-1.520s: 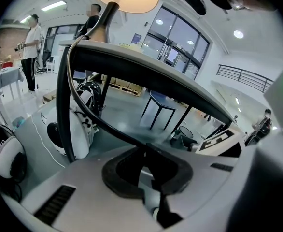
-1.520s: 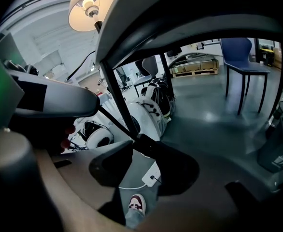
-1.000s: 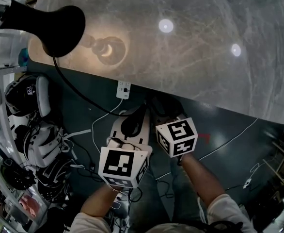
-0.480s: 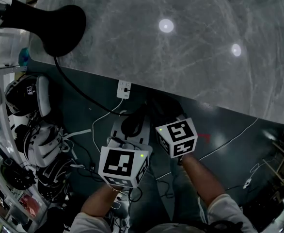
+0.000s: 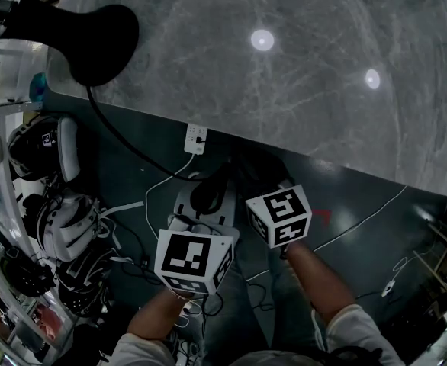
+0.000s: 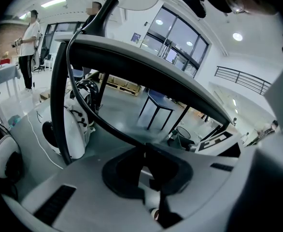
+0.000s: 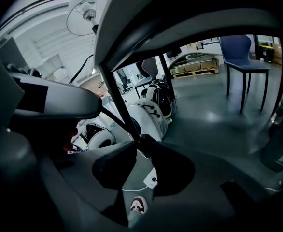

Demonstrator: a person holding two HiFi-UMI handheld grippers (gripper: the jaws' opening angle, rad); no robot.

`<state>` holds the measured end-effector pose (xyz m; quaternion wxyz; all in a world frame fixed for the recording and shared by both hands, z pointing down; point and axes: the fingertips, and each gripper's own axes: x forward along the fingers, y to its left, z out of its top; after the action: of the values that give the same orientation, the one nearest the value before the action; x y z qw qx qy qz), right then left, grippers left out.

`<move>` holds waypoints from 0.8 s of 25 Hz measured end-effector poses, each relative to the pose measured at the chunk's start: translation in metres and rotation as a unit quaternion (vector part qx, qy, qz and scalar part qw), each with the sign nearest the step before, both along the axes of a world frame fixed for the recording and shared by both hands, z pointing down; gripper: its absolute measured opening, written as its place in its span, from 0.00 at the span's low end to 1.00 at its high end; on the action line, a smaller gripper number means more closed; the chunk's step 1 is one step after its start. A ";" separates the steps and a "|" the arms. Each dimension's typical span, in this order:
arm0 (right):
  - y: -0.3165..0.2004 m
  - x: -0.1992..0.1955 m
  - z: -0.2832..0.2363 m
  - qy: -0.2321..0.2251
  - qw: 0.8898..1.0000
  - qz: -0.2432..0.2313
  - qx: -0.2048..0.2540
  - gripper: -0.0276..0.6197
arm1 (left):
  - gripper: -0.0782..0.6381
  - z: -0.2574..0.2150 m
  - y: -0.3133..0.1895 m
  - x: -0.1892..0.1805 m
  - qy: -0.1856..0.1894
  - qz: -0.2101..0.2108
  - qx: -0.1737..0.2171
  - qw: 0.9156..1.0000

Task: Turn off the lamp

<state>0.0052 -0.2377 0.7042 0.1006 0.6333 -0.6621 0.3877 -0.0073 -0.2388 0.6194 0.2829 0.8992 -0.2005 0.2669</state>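
- Head view: the black lamp [image 5: 94, 40] leans over the far left edge of the grey round table [image 5: 300, 120]. Its shade is dark. The warm pool of light it threw on the tabletop a second ago is gone, and only two ceiling-light reflections shine there now.
- From that, I judge the lamp switched off and the task done, with nothing left but to draw back.
- The black cord [image 5: 124, 147] drops off the table's edge and curves across the floor toward a white plug block [image 5: 195, 139] by the near rim.
- The left gripper [image 6: 144, 151] is low, below that rim. Its jaws meet tip to tip and grip nothing. The cord runs down toward the tips and goes out of sight behind them.
- The right gripper [image 7: 140, 140] is just beside it, its jaws also pressed together and empty.
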 end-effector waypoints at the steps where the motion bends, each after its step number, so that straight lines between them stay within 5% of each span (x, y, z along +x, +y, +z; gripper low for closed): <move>1: 0.000 0.001 0.001 -0.001 1.000 -0.001 0.001 0.18 | 0.14 0.001 0.000 0.001 0.000 0.000 0.000 1.000; 20: 0.002 -0.004 0.001 -0.014 1.000 -0.013 0.003 0.19 | 0.14 0.028 -0.014 -0.006 -0.033 -0.017 -0.001 0.999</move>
<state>0.0014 -0.2362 0.7053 0.0948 0.6194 -0.6729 0.3932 -0.0131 -0.2527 0.6479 0.2815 0.8859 -0.2248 0.2922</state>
